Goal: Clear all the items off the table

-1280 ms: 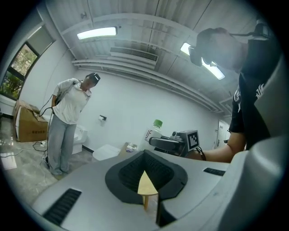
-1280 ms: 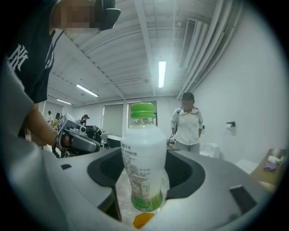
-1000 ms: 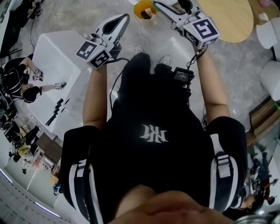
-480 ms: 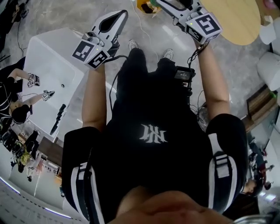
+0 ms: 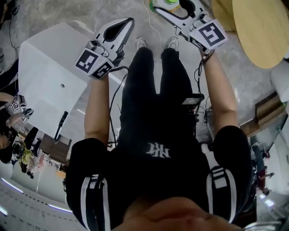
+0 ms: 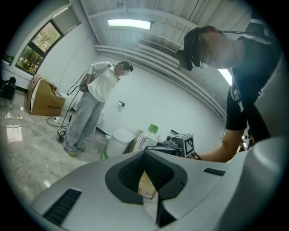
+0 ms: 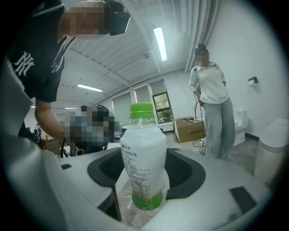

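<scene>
White bottle (image 7: 143,135) in claw (image 7: 144,155), base indistinct

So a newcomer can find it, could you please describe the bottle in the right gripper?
Find the person in black, then follow the right arm to the right gripper. Upright between its jaws is the bottle: milky white with a bright green cap and green base band, whereas the left gripper holds nothing.

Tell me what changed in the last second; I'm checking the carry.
The left gripper and right gripper sank lower before the person; the yellow bin left view. The right gripper stayed clamped on the green-capped bottle; the left gripper stayed shut.
</scene>
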A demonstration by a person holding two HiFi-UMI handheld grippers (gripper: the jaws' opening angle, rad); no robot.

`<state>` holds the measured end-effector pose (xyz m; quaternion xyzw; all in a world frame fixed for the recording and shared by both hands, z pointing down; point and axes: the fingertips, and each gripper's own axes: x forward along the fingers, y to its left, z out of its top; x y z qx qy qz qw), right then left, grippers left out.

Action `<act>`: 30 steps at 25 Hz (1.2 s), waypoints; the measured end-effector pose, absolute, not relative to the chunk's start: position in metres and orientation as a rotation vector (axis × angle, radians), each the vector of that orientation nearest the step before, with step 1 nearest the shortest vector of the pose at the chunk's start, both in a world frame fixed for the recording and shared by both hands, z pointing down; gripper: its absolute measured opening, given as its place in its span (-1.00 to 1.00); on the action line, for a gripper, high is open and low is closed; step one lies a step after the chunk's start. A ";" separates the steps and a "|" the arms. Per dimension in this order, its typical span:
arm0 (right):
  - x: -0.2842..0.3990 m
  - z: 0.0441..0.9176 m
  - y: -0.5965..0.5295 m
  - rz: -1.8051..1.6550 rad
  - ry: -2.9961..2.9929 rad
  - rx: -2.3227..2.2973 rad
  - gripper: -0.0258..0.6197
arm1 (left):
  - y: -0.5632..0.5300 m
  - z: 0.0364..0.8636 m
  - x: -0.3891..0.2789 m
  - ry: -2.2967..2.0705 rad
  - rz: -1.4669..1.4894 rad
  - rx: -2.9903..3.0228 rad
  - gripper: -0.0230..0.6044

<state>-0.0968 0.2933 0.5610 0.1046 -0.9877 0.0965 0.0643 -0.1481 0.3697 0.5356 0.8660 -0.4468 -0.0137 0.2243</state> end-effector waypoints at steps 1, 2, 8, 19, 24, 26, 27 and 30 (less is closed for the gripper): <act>-0.100 0.583 0.292 0.306 -2.976 0.300 -0.05 | 0.366 0.558 -0.152 -1.242 -0.026 2.377 -0.89; -0.104 0.607 0.291 0.321 -2.971 0.287 -0.05 | 0.362 0.581 -0.157 -1.254 -0.010 2.364 -0.89; -0.116 0.747 0.272 0.375 -2.922 0.260 -0.05 | 0.343 0.708 -0.173 -1.270 0.023 2.310 -0.89; -0.096 0.942 0.244 0.390 -2.802 0.375 -0.05 | 0.315 0.880 -0.142 -1.145 0.062 2.322 -0.89; -0.096 1.033 0.231 0.352 -2.733 0.393 -0.05 | 0.304 0.949 -0.140 -1.098 0.082 2.345 -0.89; -0.092 1.057 0.228 0.345 -2.715 0.385 -0.05 | 0.302 0.965 -0.136 -1.086 0.078 2.348 -0.89; -0.089 1.062 0.225 0.331 -2.704 0.383 -0.05 | 0.300 0.969 -0.134 -1.080 0.084 2.354 -0.89; -0.087 1.065 0.212 0.279 -2.658 0.391 -0.05 | 0.291 0.974 -0.133 -1.067 0.106 2.364 -0.89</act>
